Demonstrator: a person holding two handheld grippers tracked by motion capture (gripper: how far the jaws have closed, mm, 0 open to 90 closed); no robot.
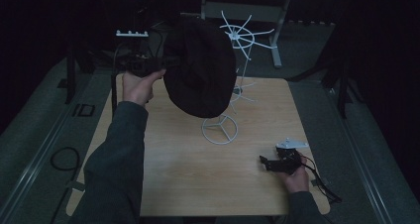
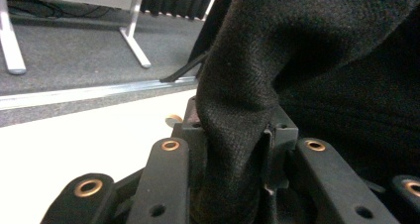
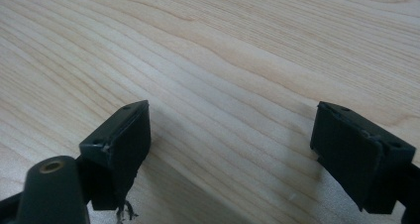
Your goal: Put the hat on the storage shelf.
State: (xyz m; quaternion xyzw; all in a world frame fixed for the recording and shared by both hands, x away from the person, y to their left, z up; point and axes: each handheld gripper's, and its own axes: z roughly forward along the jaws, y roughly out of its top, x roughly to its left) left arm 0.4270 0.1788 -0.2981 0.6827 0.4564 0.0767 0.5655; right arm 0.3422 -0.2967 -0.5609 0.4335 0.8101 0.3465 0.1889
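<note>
A black knitted hat (image 1: pixel 200 68) hangs in the air over the far part of the wooden table (image 1: pixel 188 179). It covers much of a white wire stand (image 1: pixel 241 36) whose ring base (image 1: pixel 219 129) rests on the table. My left gripper (image 1: pixel 167 63) reaches in from the left and is shut on the hat's edge. In the left gripper view a fold of the hat (image 2: pixel 257 60) is pinched at the left gripper (image 2: pixel 233 132). My right gripper (image 1: pixel 265 163) rests low near the table's right front. Its jaws stand wide over bare wood at the right gripper (image 3: pixel 233 135), holding nothing.
The room is dark. Grey carpet surrounds the table, with a metal rail and a coiled cable (image 1: pixel 64 159) on the floor at the left. White desk legs (image 1: pixel 277 40) stand behind the stand. A cable (image 1: pixel 324 184) trails from the right gripper toward the table's right corner.
</note>
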